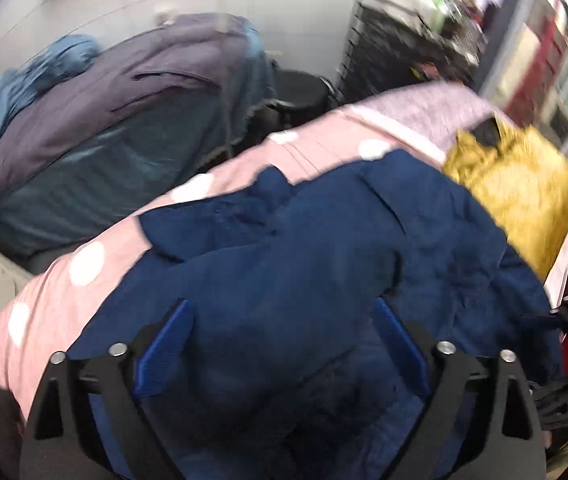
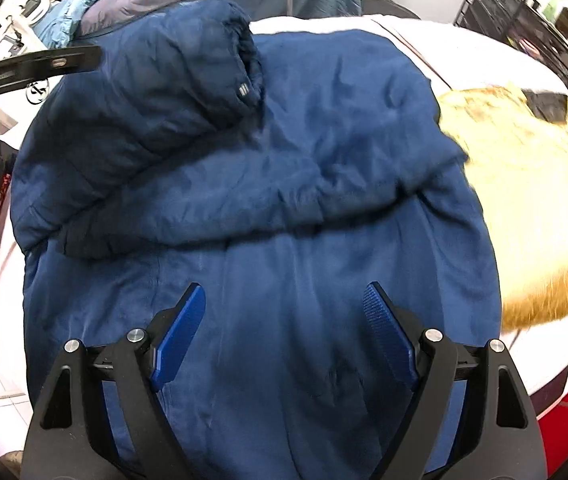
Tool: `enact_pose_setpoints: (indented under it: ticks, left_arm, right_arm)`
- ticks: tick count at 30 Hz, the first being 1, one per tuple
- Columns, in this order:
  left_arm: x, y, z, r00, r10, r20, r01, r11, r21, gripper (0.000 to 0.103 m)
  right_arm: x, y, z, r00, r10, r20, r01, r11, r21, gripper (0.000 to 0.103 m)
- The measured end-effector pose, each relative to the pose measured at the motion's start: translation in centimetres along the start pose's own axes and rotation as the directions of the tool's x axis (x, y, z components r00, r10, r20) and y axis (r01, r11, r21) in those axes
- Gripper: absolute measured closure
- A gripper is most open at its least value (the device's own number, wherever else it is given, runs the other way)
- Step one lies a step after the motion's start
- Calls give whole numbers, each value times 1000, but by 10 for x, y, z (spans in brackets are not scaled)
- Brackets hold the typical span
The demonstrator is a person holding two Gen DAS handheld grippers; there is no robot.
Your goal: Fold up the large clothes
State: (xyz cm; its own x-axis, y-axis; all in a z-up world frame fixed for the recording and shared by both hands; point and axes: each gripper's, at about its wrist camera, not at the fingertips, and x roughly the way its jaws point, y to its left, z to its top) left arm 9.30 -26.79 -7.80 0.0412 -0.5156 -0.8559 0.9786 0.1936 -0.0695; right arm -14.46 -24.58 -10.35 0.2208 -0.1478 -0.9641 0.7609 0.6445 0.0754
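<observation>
Here the blue jacket (image 2: 267,184) is spread on the polka-dot bed (image 1: 95,260), one sleeve (image 2: 171,80) already laid across. Both the left hand-held gripper (image 1: 284,344) and right hand-held gripper (image 2: 284,332) are held open above it, nothing gripped. Probably an edge must be taken next for another fold.

I get bright, even light; heavy motion blur beyond my jaws, fisheye bending and black vignette at the edges.

The jacket (image 2: 267,184) lies spread on the dotted cover (image 1: 83,264), one sleeve (image 2: 155,92) folded across its upper left. A folded garment (image 2: 524,200) lies just right of it. Behind the cover sits a heap of clothes (image 1: 115,120).
</observation>
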Motion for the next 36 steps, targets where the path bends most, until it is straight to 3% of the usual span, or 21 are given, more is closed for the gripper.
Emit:
enact_pose_setpoints:
  ticks: [3,7,10,11,15,17,18,19,21,25,29,32,36]
  left_arm:
    - [-29,28,-20,998,38,41,-33,994,-101,6]
    - [-60,66,-83,992,128,-15,-128,963,-238,6]
    - [-76,94,-138,986,148,-73,-165,909,-382,7]
    - [-82,103,-161,988,131,-83,-154,877,-456,7]
    - [-99,112,-211,986,129,-104,-165,803,-572,7]
    - [-102,109,-225,982,141,-124,-187,787,-588,7]
    - [-100,108,-231,980,142,-136,-195,781,-593,7]
    - [-98,107,-235,979,141,-145,-200,776,-599,7]
    - [-96,105,-238,978,138,-154,-204,768,-607,7]
    - [-85,98,-227,979,133,-156,-201,779,-594,7]
    - [-83,86,-197,985,129,-117,-172,821,-544,7]
    - [-78,78,-173,988,122,-100,-155,856,-492,7]
    - [-60,61,-153,980,147,-134,-188,904,-383,7]
  right_arm:
    - [1,2,27,999,41,36,-40,999,-12,22]
    - [11,4,76,991,114,75,-114,993,-7,22]
    - [26,9,112,986,139,91,-138,990,-13,22]
    - [32,11,121,986,143,91,-142,990,-21,22]
    - [55,25,148,983,163,81,-158,985,-67,24]
    - [62,34,153,981,185,61,-180,980,-84,54]
    - [65,37,153,978,203,36,-200,976,-85,80]
    - [65,40,152,978,206,23,-204,975,-86,88]
    - [53,48,146,980,192,51,-186,977,-107,91]
    - [14,47,133,973,218,76,-210,972,-106,93]
    - [-14,27,116,973,230,32,-226,970,-90,93]
    - [-6,9,105,980,191,-50,-195,977,-85,93]
    - [37,-8,88,975,157,-158,-162,986,-22,93]
